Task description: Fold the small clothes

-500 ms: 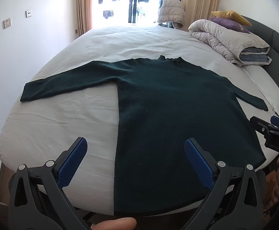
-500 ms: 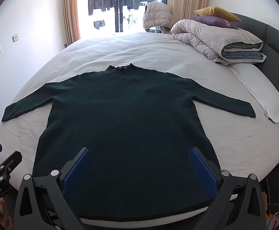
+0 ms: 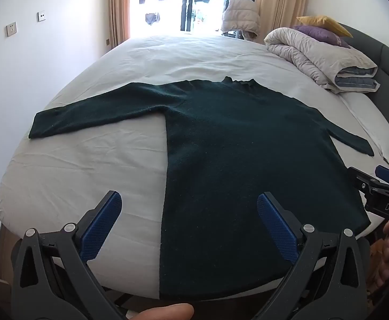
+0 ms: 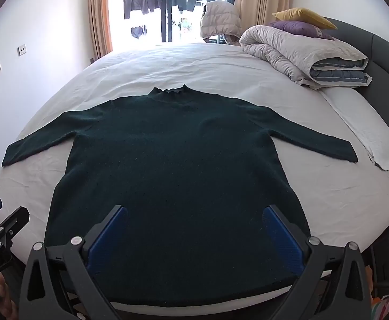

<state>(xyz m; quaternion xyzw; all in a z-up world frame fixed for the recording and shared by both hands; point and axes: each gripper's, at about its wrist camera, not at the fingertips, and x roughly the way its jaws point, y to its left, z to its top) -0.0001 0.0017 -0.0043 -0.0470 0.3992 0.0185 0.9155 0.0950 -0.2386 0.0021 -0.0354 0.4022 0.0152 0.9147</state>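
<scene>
Left gripper (image 3: 189,229) and right gripper (image 4: 194,237), both wide apart and empty, hover over one sweater (image 4: 178,186) (two sleeves spread) on one bed (image 4: 183,64).

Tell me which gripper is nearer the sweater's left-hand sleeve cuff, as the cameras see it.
Left. The left gripper hangs over the sweater's left side edge, below that cuff. The right gripper sits over the hem's middle, farther away. Both have open jaws.
</scene>
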